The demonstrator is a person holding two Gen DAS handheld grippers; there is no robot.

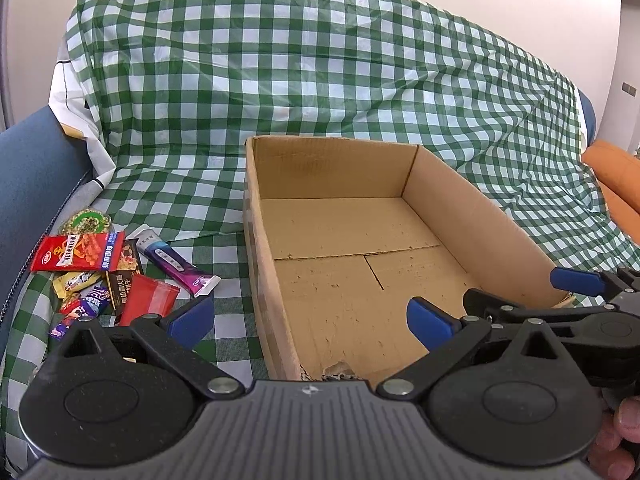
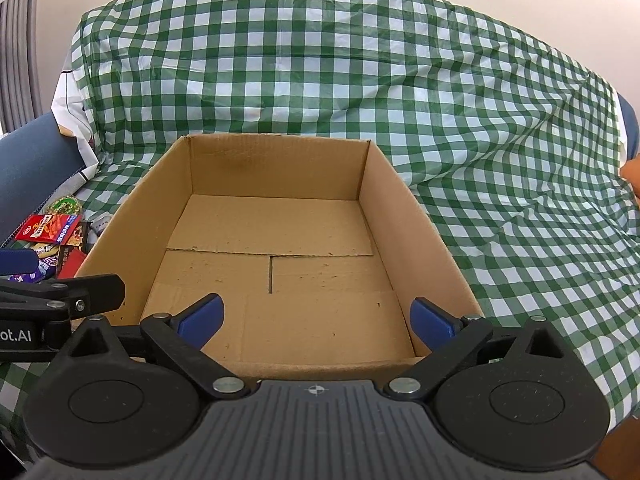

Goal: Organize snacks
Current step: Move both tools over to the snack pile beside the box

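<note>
Left wrist view: left gripper (image 1: 310,320) hangs over the near-left corner of the cardboard box (image 1: 472,216), fingers (image 1: 192,316) spread wide with nothing between them.
Right wrist view: right gripper (image 2: 316,318) sits over the box's near edge, fingers (image 2: 434,320) likewise apart and empty.
Snacks location: the snack pile (image 1: 108,272) lies on the green checked cloth (image 1: 280,80) at 9 o'clock from the box, just beside its left wall, none inside yet.
Box: open top, bare floor, long axis running 6 to 12 o'clock in the right wrist view.
Purple packet (image 1: 176,264): long and narrow, its axis running roughly 10 to 4 o'clock, one sealed end pointing towards the box.
Red pouch (image 1: 148,300): nearest the left fingers, lying flat.
Handling, as I judge it: all light, crinkly foil wrappers, slippery and easily crushed; pinch across the narrow width or at a sealed end seam, one at a time.
Risk: overlapping wrappers may drag a neighbour along.
</note>
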